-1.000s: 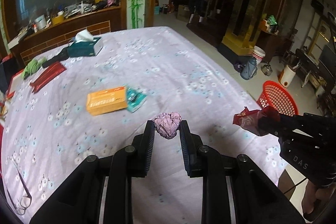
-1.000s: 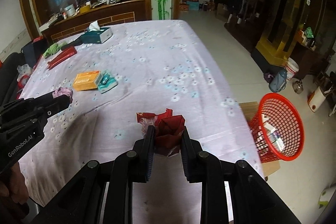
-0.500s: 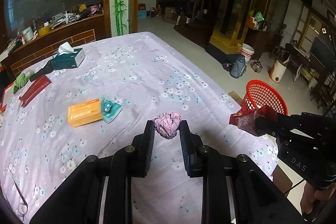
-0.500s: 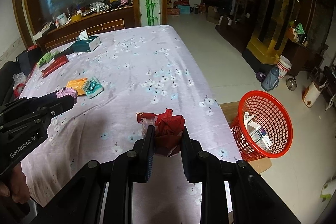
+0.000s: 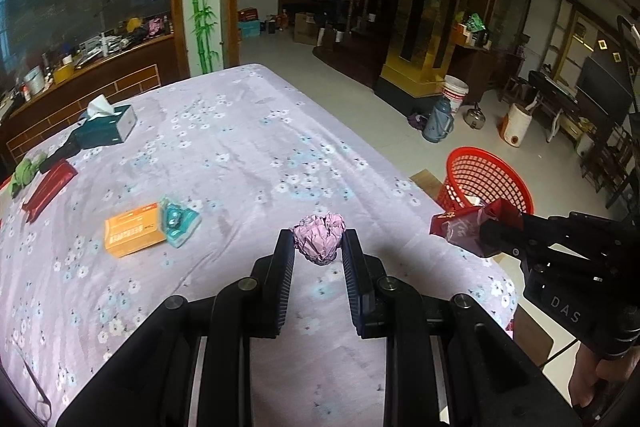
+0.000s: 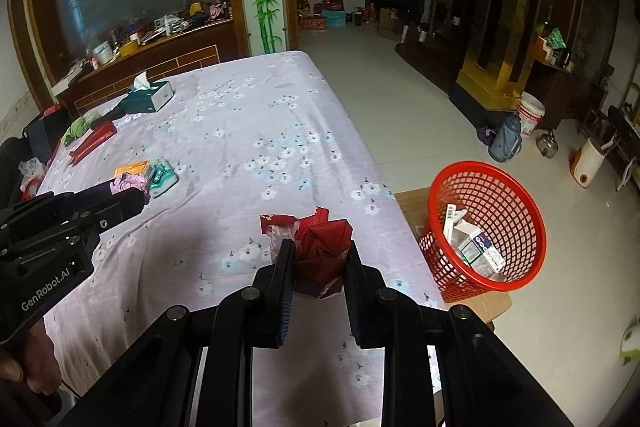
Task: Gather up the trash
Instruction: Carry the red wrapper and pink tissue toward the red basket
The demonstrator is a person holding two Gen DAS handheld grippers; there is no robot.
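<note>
The left gripper [image 5: 319,247] is closed on a crumpled ball of pink paper [image 5: 319,237], pinched between its two black fingers and held above the table [image 5: 240,147]. The right gripper [image 6: 319,255] is likewise clamped on a crushed red wrapper [image 6: 316,245], its torn edges sticking out to the left, held above the table's near right corner.

The table is covered in a lilac cloth printed with small white and blue flowers. On the cloth, left of the grippers, lies an orange box [image 5: 134,235] with a teal packet [image 5: 178,223] touching its right side. Farther back on the left sit a long red package [image 5: 48,187], a green cloth [image 5: 26,169] and a teal tissue box [image 5: 106,127] with a white tissue standing up from it.

On the floor just beside the table's right edge stands a red mesh basket [image 6: 520,211], tilted, with several small cartons [image 6: 476,247] already inside.
</note>
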